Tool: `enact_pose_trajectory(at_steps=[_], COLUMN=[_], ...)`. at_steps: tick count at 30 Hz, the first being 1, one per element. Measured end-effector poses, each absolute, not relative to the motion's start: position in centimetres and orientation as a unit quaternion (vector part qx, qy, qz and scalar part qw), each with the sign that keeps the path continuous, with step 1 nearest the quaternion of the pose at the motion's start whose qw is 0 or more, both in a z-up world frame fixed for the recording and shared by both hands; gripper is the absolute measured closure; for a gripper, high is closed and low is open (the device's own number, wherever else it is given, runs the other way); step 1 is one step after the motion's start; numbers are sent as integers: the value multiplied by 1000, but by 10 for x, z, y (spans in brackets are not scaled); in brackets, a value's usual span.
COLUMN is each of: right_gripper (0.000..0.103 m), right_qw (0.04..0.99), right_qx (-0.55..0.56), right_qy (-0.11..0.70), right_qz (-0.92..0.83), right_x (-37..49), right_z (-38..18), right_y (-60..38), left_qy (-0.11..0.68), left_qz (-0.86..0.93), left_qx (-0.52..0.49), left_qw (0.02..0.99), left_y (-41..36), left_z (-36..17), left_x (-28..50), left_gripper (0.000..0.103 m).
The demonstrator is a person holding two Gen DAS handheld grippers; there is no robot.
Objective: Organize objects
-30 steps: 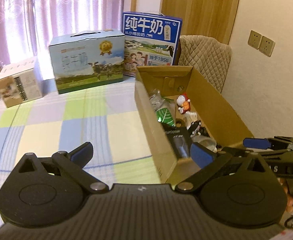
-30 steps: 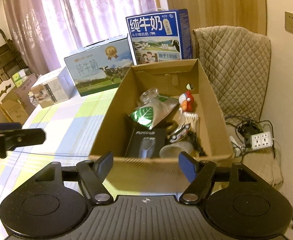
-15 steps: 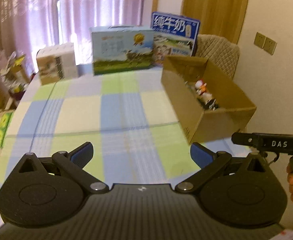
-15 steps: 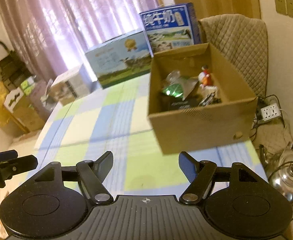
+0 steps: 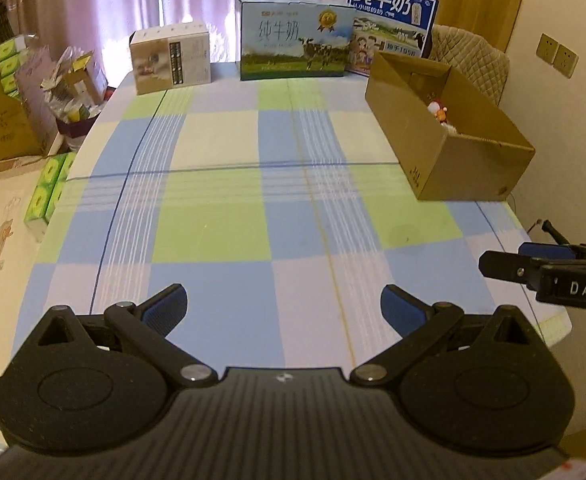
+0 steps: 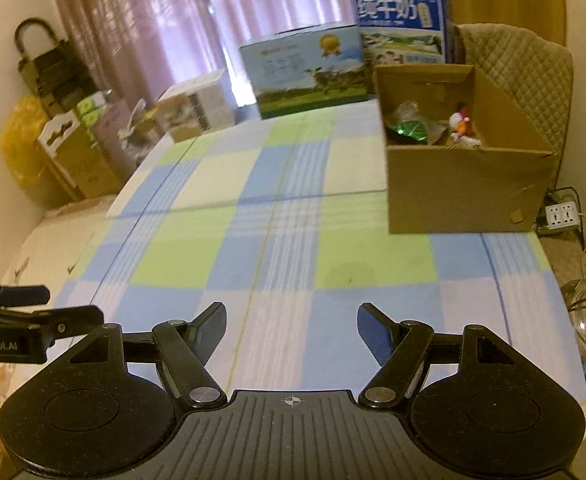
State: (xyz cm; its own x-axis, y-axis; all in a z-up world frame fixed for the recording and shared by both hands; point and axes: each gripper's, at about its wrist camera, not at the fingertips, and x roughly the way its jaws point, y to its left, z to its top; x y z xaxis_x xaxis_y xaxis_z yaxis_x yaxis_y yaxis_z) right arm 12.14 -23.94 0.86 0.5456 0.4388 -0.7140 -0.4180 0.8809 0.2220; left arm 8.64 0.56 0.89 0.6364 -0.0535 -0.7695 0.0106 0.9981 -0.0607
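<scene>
With both the left tongs [image 5: 281, 306] and right tongs [image 6: 291, 330] spread wide and empty above the checked surface [image 5: 253, 208], the filled cardboard box [image 6: 465, 184] at its far right edge is best left undisturbed.

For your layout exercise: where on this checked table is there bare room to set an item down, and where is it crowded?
Bare: the checked cloth from both open grippers (left gripper, right gripper) up to the far boxes, left of the cardboard box. Crowded: the far edge, with the white carton and two milk cartons.
</scene>
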Motion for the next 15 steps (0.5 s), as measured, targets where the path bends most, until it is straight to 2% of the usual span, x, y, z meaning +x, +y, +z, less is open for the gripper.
enact_pose_trajectory(at_steps=[15], right_gripper=[33], right_qw=[864], right_qx=[-18], right_qy=[427], right_qz=[265], right_x=[86], right_z=[-5], right_y=[-210], left_qy=[438], left_qz=[-8], left_qx=[-42], left_qw=[898], left_y=[27], left_z=[-1], left_x=[54], left_gripper=[1])
